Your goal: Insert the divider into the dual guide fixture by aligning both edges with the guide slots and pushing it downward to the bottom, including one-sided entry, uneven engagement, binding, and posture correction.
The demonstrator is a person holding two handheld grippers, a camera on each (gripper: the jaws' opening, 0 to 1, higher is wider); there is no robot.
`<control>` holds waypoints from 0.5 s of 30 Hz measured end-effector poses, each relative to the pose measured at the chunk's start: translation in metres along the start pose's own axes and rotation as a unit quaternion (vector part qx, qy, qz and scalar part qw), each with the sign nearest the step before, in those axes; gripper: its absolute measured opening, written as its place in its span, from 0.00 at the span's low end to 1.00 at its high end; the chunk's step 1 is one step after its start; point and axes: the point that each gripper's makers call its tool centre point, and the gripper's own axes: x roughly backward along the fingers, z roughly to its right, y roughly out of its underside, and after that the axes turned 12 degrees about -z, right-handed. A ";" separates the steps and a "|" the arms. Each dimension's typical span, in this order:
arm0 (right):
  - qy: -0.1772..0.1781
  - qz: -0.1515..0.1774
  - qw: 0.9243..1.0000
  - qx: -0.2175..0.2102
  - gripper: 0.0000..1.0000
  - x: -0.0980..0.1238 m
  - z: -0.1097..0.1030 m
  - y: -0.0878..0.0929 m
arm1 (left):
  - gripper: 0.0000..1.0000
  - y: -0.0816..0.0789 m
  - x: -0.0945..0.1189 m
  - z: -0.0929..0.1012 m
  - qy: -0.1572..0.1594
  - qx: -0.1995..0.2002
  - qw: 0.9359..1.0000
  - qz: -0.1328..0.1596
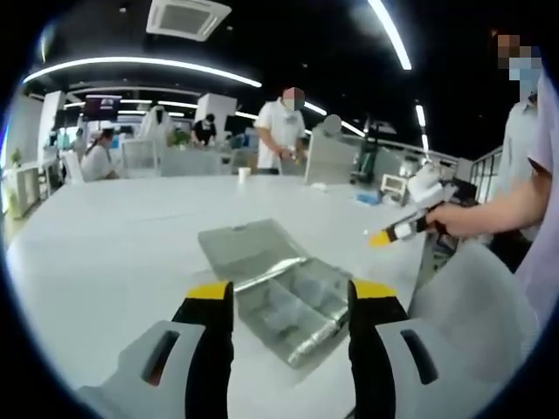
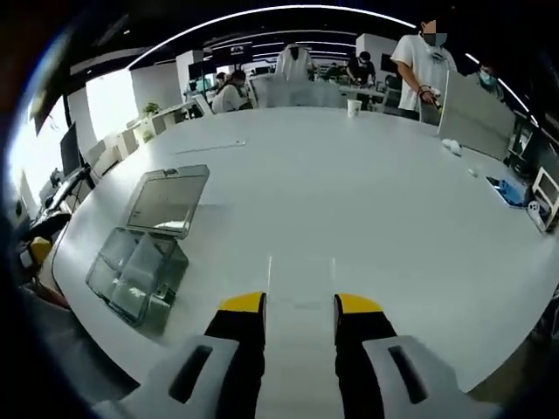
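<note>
Ceiling light strips (image 1: 148, 63) brighten the hall, washing the white worktop (image 2: 349, 192) pale with soft glare. Fisheye distortion bends edges; the far background is soft and blurred.

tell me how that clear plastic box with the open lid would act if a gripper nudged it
The clear box looks thin-walled and empty-ish, so it is probably light and would slide on the smooth white table rather than stay put. Its lid lies hinged open to one side, so a push there would likely flap or flex it. The walls may give a little if squeezed.
</note>
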 end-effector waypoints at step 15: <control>-0.030 0.065 0.997 0.017 0.26 0.024 -0.032 -0.028 | 0.51 -0.001 0.000 0.000 0.000 -0.001 1.000 0.001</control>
